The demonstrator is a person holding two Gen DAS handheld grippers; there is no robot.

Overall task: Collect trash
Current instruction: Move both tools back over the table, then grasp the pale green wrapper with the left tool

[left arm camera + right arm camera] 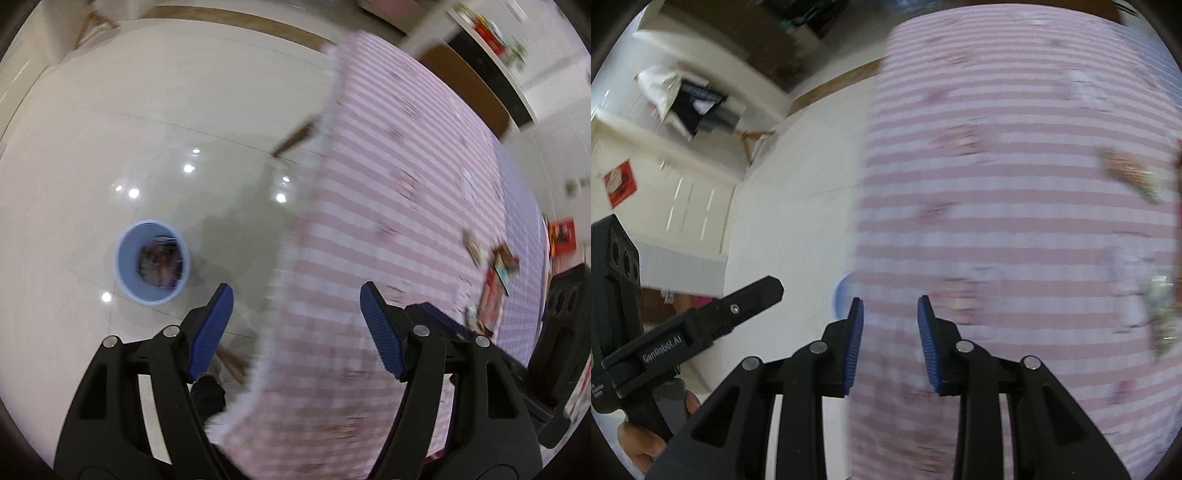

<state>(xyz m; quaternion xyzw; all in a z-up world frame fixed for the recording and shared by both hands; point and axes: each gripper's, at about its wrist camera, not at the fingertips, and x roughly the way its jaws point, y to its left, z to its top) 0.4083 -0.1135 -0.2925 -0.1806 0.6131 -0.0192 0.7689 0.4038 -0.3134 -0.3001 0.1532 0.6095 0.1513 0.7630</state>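
Left claw (297, 314): bin (151, 264) leftward, seemingly apart.

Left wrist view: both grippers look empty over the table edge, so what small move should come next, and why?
Probably swing the left gripper right toward the wrappers on the striped tablecloth. Its fingers stand apart with nothing between them, the right gripper also looks empty, the blue bin already holds trash, and the litter remains.

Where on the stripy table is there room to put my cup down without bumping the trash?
The pink-and-white striped tablecloth is bare across its middle and along the frilly edge nearest the round light-blue trash bin on the floor. It gets crowded at the far side, where the blurry colourful wrappers lie in a cluster.
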